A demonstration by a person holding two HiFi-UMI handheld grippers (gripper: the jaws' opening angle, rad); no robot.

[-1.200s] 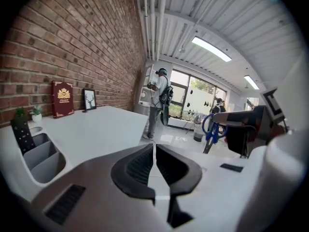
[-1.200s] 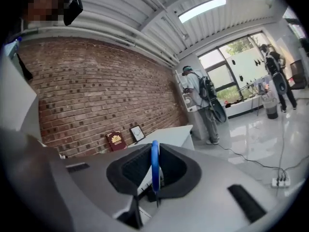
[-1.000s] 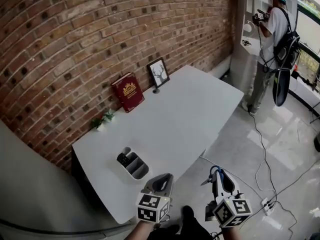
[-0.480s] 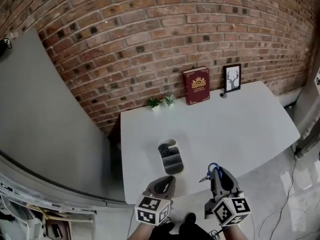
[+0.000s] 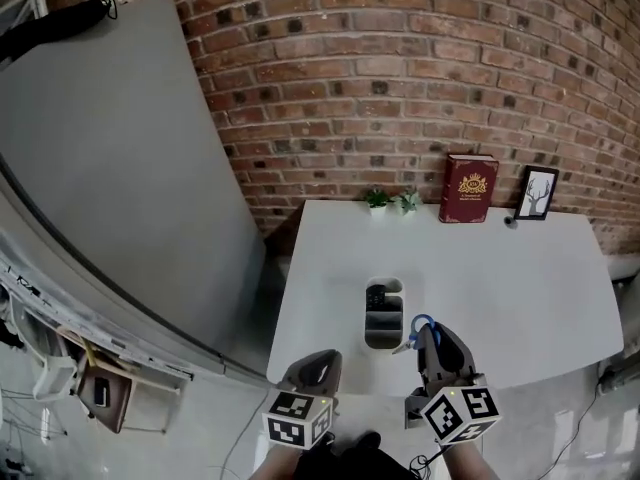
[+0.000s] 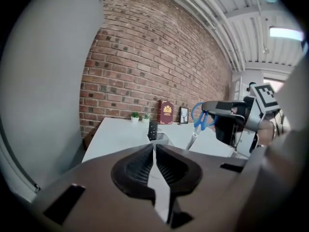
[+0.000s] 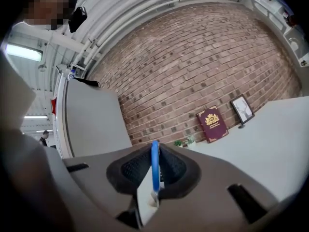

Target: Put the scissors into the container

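The right gripper [image 5: 428, 336] fingers pinch the scissors [image 5: 414, 332], blades seemingly hanging ready over the container [image 5: 383, 330]; the left gripper [image 5: 322, 360] fingers are together, empty.

White table [image 5: 490, 278] against red brick wall [image 5: 400, 88].

Rough red brick wall [image 5: 400, 88] backs a smooth, matt white table [image 5: 500, 278]. The scissors [image 5: 421, 322] pair glossy blue plastic handles with bare metal blades. The container [image 5: 384, 340] looks like matt grey plastic. Ribbed, dull black pads [image 7: 133, 168] line the right gripper [image 5: 432, 336].
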